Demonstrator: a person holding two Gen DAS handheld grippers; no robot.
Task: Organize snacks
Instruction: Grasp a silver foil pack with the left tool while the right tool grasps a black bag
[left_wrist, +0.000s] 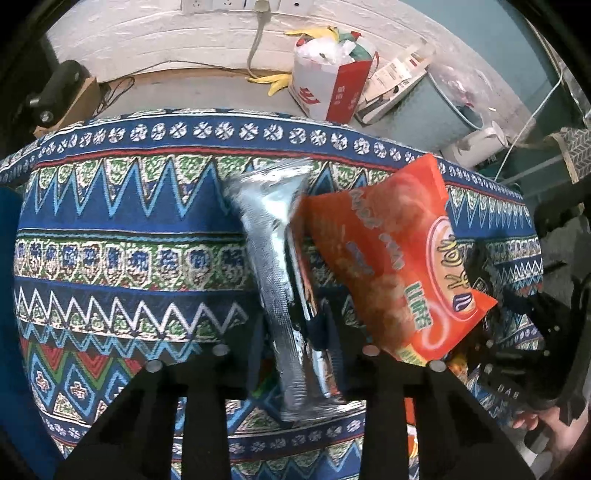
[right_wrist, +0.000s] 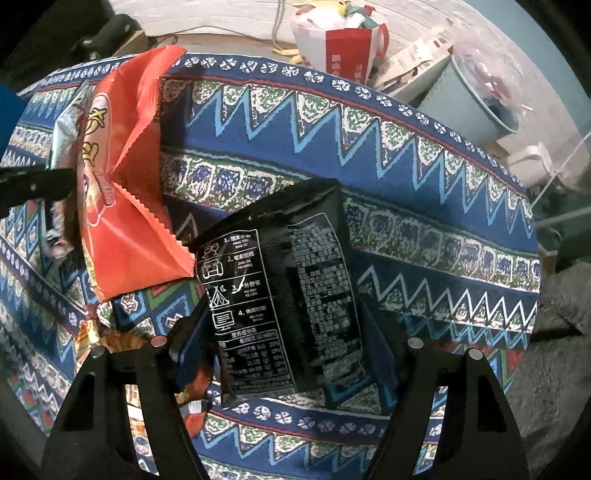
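Item: silver packet (left_wrist: 280, 280), edge-on between the fingers of the left gripper (left_wrist: 295, 350), which pinch it narrow; orange bag (left_wrist: 395, 266) leans just right of them. Item: black packet (right_wrist: 288, 295), lying between the widely parted fingers of the right gripper (right_wrist: 284, 354), pads apparently not pressing. Advice: centre the black packet before closing, and keep the neighbouring wrapper outside the left finger (right_wrist: 162, 354).

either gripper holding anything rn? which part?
Left gripper is shut on the silver packet, pinching it edge-on near its lower end. Right gripper is open astride the black packet; no grip visible.
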